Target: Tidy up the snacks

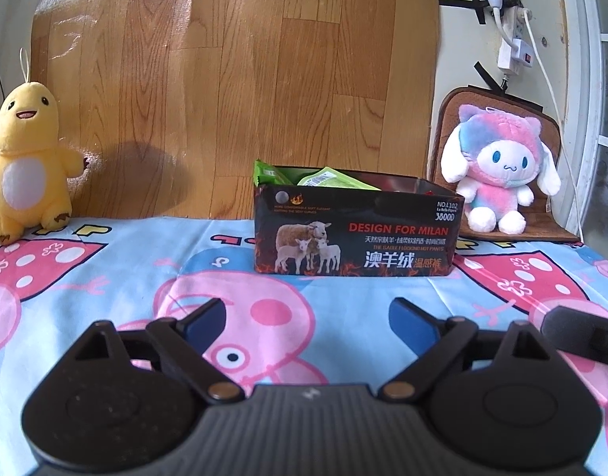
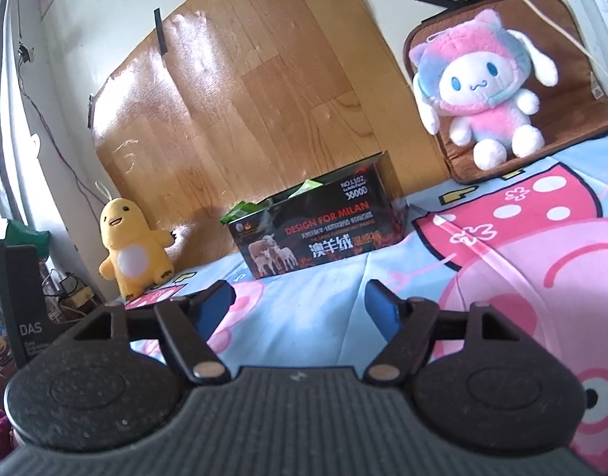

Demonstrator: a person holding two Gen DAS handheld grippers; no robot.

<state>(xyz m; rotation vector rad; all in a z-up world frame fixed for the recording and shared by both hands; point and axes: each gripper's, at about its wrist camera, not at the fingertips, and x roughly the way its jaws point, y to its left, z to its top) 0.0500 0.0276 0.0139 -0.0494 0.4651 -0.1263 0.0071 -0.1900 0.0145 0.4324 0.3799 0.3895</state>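
Note:
A black cardboard box [image 1: 355, 234] printed "DESIGN FOR MILAN" stands on the blue Peppa Pig cloth [image 1: 105, 277], near the wooden board. Green snack packets [image 1: 328, 180] stick up out of it. My left gripper [image 1: 306, 309] is open and empty, low over the cloth in front of the box. In the right wrist view the same box [image 2: 316, 234] sits ahead and slightly left, with green packets [image 2: 244, 210] showing at its top. My right gripper [image 2: 300, 297] is open and empty, a short way back from the box. Part of the right gripper [image 1: 582, 333] shows in the left view.
A yellow plush [image 1: 26, 158] stands at the far left and a pink-blue plush [image 1: 498, 166] sits on a brown cushion [image 1: 542, 135] at the far right. A wooden board [image 1: 244, 79] leans on the wall behind. A power strip and cables [image 1: 514, 31] hang on the wall.

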